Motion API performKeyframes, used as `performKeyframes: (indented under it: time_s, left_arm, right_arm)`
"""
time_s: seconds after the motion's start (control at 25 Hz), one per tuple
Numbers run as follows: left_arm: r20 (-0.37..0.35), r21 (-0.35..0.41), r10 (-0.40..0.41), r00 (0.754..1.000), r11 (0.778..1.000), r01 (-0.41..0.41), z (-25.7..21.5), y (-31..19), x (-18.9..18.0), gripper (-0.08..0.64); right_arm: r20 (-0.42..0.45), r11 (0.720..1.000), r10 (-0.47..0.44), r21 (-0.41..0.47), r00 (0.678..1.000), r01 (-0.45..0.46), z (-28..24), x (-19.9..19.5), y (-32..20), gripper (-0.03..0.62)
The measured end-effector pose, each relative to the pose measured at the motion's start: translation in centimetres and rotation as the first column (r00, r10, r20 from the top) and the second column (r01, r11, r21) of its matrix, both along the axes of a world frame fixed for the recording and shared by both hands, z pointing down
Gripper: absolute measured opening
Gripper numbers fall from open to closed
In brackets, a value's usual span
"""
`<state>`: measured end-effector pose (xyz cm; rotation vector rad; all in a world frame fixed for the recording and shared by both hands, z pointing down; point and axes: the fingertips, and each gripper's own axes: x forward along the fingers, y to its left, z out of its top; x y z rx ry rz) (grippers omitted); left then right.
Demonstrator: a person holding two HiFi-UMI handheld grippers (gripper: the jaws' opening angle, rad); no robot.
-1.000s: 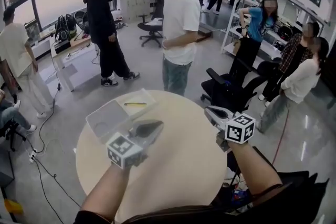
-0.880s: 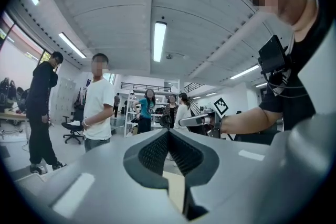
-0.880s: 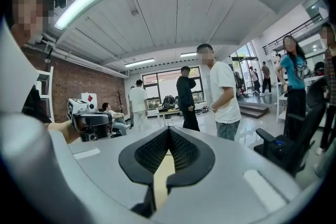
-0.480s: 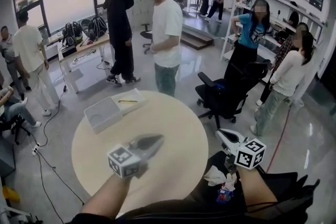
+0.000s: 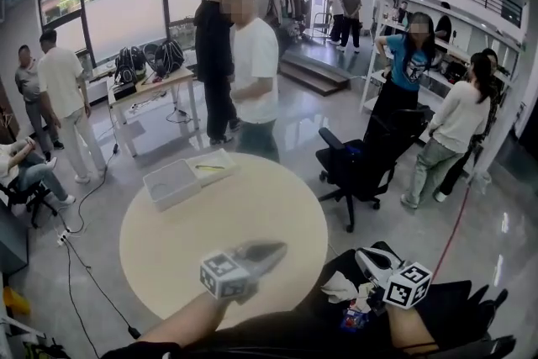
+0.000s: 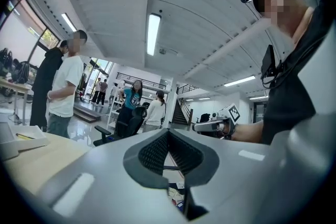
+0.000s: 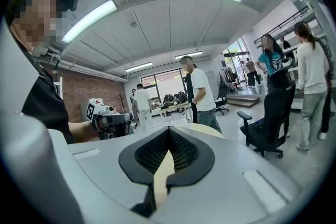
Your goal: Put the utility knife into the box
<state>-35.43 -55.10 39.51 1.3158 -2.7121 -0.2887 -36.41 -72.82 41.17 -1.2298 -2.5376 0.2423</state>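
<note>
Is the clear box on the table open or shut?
Open: the box lies uncovered, its lid flat beside it.

the left gripper (image 6: 168, 135) has its jaws pressed together, nothing between them. right of it is the right gripper (image 6: 211, 126); left of it, the table (image 6: 39, 157) bearing the box (image 6: 11, 140).

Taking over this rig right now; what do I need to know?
Left gripper: fingers shut, empty, above the round table, near edge.
Right gripper: fingers shut, empty, off the table's right side.
Utility knife: on a flat clear panel, likely the lid, beside the clear box, table's far left.
Done: apparently nothing. Left: grasp the knife, put it in the box.
</note>
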Motion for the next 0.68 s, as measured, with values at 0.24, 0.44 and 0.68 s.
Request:
performKeyframes:
  time_s: [0.24, 0.44, 0.68]
  left_arm:
    - [0.000, -0.025, 0.031, 1.000, 0.999, -0.031, 0.1, -1.5, 1.2, -0.002]
    - [0.011, -0.049, 0.043, 0.999, 0.998, -0.042, 0.0, -1.7, 1.6, -0.002]
    - [0.025, -0.069, 0.017, 1.000, 0.997, -0.015, -2.1, 0.5, 0.8, -0.002]
  right_arm:
    - [-0.003, 1.000, 0.004, 0.008, 1.000, -0.004, 0.5, 2.1, -1.0, 0.012]
    - [0.012, 1.000, 0.016, 0.000, 1.000, -0.016, 0.6, 2.5, -1.5, 0.012]
    - [0.038, 1.000, 0.002, -0.023, 0.999, -0.001, -0.8, 1.7, 0.2, 0.012]
